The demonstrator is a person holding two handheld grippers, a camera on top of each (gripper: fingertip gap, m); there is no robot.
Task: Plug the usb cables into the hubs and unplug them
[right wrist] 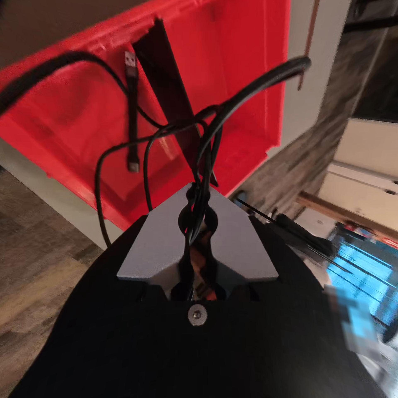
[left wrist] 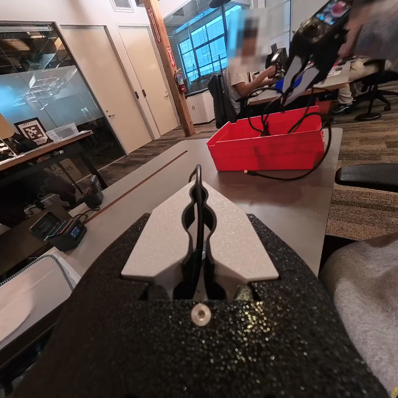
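Observation:
My left gripper [left wrist: 198,183] is shut on a thin black cable [left wrist: 199,215] that runs up between its grey fingers and loops over the tips. A dark body sits deeper between the fingers; I cannot tell what it is. My right gripper [right wrist: 198,187] is shut on a bundle of black USB cables [right wrist: 204,150] and holds them above the red bin [right wrist: 237,75]. One grey USB plug [right wrist: 130,62] dangles over the bin. In the left wrist view the right gripper [left wrist: 287,102] hangs above the red bin [left wrist: 267,148]. One cable end [left wrist: 249,172] lies on the table.
The red bin has a black divider [right wrist: 163,81] and stands at the far right of the grey table [left wrist: 269,211]. A small black case [left wrist: 62,232] and a white pouch [left wrist: 32,286] lie at the left. A black chair arm [left wrist: 366,176] is at the right. A person sits at a far desk. About 45 cm separates my left fingertips from my right. To reach the grey USB plug [right wrist: 130,62] in a straight line is about 15 cm for my right fingers, about 40 cm for my left.

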